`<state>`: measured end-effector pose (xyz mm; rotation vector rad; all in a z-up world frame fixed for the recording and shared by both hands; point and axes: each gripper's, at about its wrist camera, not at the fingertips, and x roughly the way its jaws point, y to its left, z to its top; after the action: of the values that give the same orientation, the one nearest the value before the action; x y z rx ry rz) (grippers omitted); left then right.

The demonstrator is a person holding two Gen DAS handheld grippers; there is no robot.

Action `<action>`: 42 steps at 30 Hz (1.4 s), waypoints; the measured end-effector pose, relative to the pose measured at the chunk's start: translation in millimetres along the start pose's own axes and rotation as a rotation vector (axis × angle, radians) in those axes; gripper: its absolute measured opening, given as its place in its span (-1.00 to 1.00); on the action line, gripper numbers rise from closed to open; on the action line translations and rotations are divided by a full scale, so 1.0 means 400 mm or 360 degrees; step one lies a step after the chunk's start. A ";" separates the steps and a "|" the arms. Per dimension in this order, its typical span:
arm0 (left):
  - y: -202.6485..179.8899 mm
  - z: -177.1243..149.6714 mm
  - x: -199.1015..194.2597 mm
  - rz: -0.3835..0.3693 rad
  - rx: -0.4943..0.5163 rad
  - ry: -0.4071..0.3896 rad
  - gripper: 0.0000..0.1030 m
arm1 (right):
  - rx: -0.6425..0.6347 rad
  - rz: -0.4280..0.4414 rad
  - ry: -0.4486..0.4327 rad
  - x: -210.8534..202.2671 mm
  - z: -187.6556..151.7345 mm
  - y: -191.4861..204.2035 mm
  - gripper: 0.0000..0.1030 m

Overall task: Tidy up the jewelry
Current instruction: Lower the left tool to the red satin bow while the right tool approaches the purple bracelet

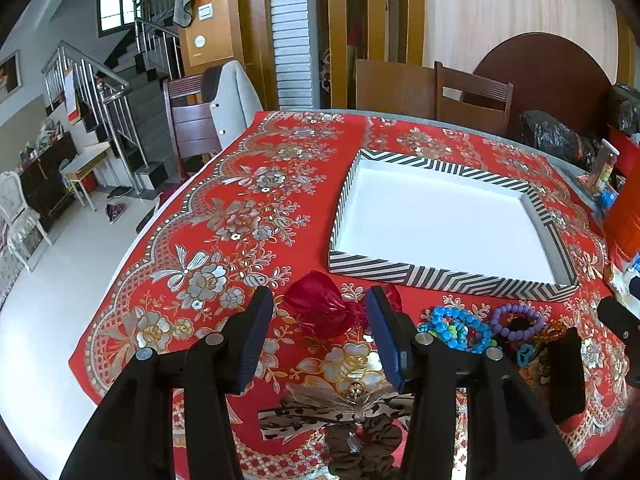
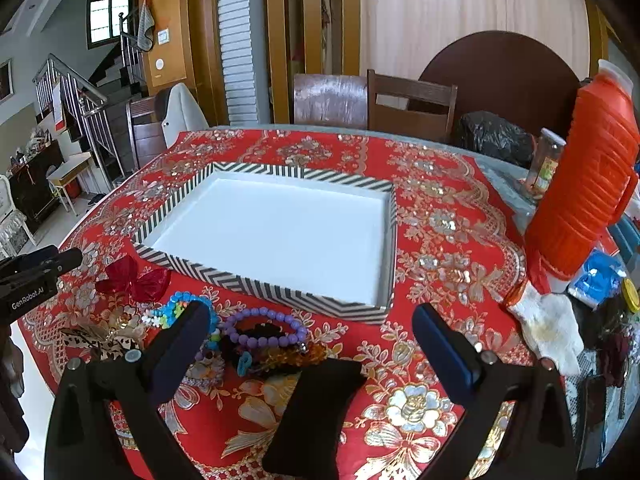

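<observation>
Left wrist view: left gripper with jaws apart, gripping nothing, a red bow lying on the cloth between them, probably lined up for pickup. Striped tray behind, white inside, empty, likely the destination. Blue bead bracelet and purple bead bracelet heaped just right of the bow, near the tray's front wall.

Right wrist view: right gripper wide open, empty, above the red floral tablecloth. Black pad lies below it; its purpose cannot be told. Jewelry heap at left, outside the tray.
</observation>
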<state>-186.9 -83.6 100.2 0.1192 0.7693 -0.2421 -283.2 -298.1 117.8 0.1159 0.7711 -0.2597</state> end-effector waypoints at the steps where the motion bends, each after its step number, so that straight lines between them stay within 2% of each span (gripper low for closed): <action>1: -0.002 -0.001 0.001 -0.0004 -0.0002 0.0004 -0.04 | 0.0010 0.0000 0.0010 0.002 0.000 0.000 0.99; 10: -0.017 -0.014 0.011 -0.0024 -0.0008 0.0041 -0.04 | 0.0047 0.0008 0.0057 0.016 -0.004 -0.009 0.99; 42: -0.063 -0.029 0.007 -0.0044 0.0046 0.0044 -0.04 | 0.0092 0.0007 0.0138 0.042 -0.019 -0.007 0.99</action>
<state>-199.4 -106.2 89.6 0.1392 0.7955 -0.2785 -277.6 -302.7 100.5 0.1847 0.8493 -0.2741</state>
